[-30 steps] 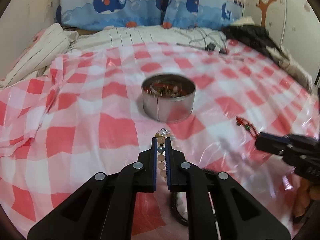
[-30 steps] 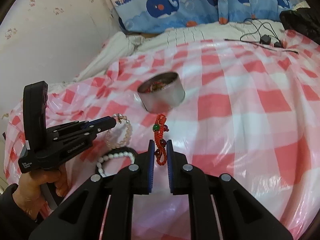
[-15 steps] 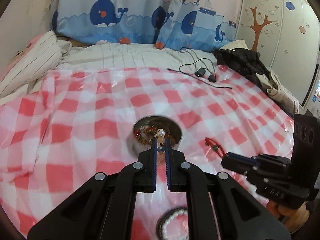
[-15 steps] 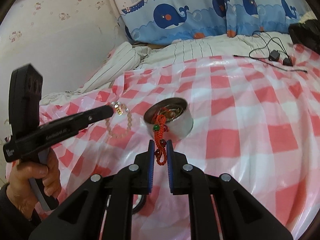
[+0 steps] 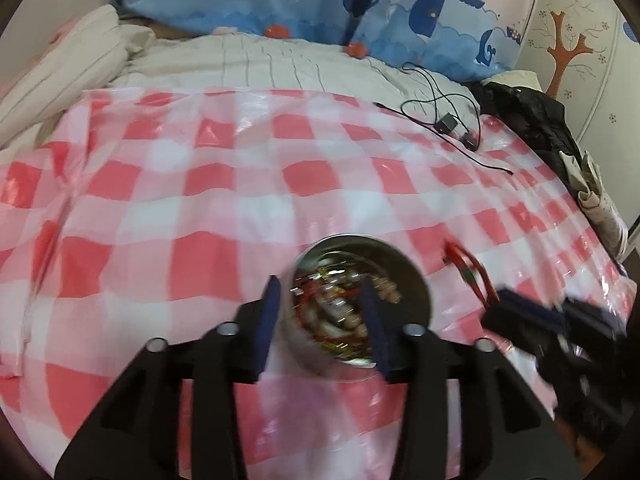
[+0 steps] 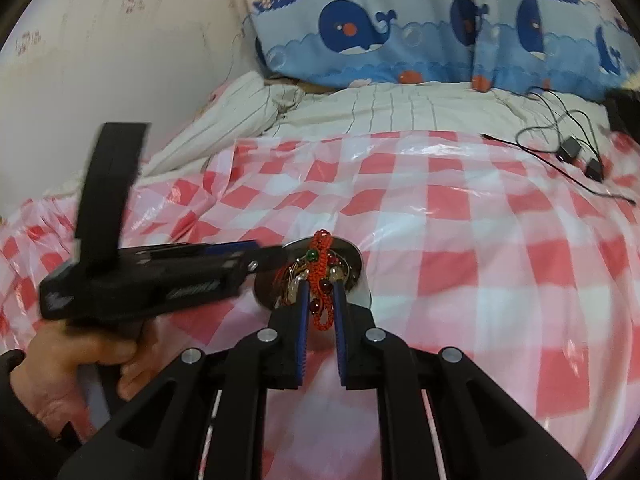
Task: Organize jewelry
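- A person's hand (image 6: 76,364) at 8 o'clock of the right wrist view holds the handle of the left claw (image 6: 276,254), whose tips reach in over the left rim of a round metal tin (image 6: 356,280).
- In its own view, the left claw (image 5: 322,312) hangs over the tin (image 5: 416,276) with its jaws opening; nothing is pinched between the blue pads (image 5: 268,320), and a pale bead bracelet (image 5: 386,292) lies loose inside the tin among other tangled jewelry, blurred.
- The tin sits on a red-and-white checked plastic sheet (image 6: 480,240) spread across a bed, near 6 o'clock of the sheet as both cameras see it.
- The right claw (image 6: 320,308) is clenched on a red knotted cord bracelet (image 6: 320,280) with green and dark red beads; the bracelet's upper loop stands over the tin's mouth.
- In the left wrist view, the right claw (image 5: 520,312) enters at 4 o'clock, the red bracelet (image 5: 468,268) just beside the tin's right wall.
- A black cable with plugs (image 6: 568,148) lies at 2 o'clock, below a whale-print curtain (image 6: 400,40).
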Demonstrator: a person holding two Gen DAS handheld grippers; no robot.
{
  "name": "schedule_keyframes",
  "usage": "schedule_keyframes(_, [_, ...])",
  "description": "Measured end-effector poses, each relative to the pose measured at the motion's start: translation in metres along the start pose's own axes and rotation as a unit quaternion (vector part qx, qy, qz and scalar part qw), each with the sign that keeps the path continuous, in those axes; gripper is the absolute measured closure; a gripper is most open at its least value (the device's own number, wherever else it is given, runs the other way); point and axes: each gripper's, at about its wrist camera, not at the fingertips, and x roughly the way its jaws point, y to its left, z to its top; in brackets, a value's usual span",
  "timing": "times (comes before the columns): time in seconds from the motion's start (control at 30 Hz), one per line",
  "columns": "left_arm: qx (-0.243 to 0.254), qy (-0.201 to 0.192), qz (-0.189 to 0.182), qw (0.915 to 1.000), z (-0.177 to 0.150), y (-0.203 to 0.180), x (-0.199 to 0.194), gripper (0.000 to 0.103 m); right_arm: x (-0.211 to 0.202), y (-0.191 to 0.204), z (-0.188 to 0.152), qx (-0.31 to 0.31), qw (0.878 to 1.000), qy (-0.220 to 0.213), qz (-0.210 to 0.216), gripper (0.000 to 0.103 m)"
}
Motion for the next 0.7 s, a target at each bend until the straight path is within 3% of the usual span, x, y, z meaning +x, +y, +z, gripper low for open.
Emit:
schedule_keyframes(0.17, [0.016,-0.001,0.011,0.9998,-0.016,0.012,-0.023,0.055,0.038,0.008,0.009,-0.022,0.999,0.029,-0.004,0.09])
schedule_keyframes(0.23, [0.029,0.003,0.009,0.9995,-0.027,0.012,-0.035,0.054,0.05,0.009,0.007,-0.027,0.998,0.051,-0.025,0.079])
schedule_keyframes(0.27, [0.034,0.006,0.005,0.9994,-0.033,0.012,-0.042,0.052,0.049,0.006,0.004,-0.02,0.998,0.05,-0.029,0.079])
schedule_keyframes(0.47, [0.092,0.019,0.001,0.9956,-0.078,-0.011,-0.077,0.048,-0.017,0.003,-0.041,0.008,0.998,0.049,-0.027,0.079])
schedule_keyframes(0.57, [0.113,0.021,0.017,0.9933,-0.103,-0.017,-0.092,0.046,-0.046,0.004,-0.072,0.041,0.997,0.065,0.007,0.079])
schedule_keyframes(0.7, [0.111,0.025,0.017,0.9934,-0.116,-0.016,-0.098,0.045,-0.057,0.024,-0.092,0.039,0.995,0.079,0.034,0.079])
